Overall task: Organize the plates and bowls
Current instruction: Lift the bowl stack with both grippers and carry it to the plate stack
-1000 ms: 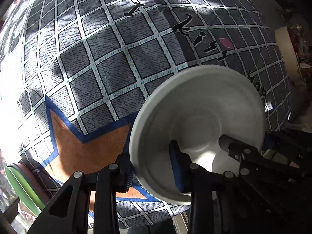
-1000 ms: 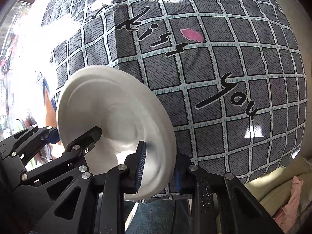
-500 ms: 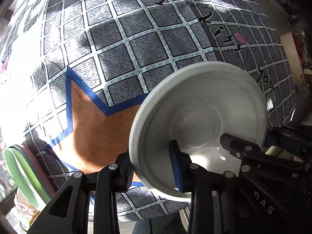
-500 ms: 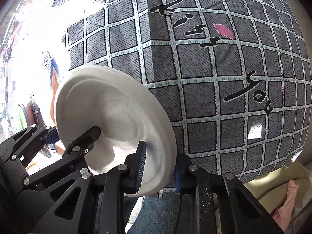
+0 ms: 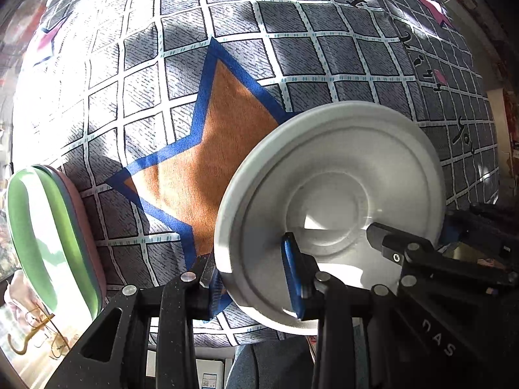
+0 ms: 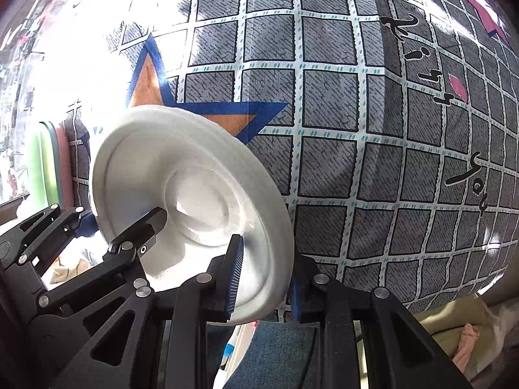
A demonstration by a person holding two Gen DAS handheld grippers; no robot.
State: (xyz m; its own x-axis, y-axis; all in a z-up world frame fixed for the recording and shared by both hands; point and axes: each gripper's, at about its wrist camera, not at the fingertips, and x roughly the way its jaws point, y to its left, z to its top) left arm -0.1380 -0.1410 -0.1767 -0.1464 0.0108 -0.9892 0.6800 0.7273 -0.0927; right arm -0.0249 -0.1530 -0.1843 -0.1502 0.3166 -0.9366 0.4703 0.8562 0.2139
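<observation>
A stack of green and pink plates (image 5: 55,243) lay at the left edge of the checked bedsheet (image 5: 227,48), near its orange star (image 5: 207,168). The left claw (image 5: 256,278) and right claw (image 6: 262,278) each clenched opposite rims of one white plate (image 5: 327,194), held tilted above the sheet.

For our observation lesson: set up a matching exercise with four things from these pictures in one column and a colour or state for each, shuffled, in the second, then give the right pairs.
Column one:
1. plate
2. star on the cloth
3. stacked dishes at the left edge
4. left claw

Column two:
A. orange with a blue border
B. green on top, pink beneath
C. shut on the plate's rim
D. white, held on edge by both claws

Pairs: 1-D, 2-A, 3-B, 4-C
</observation>
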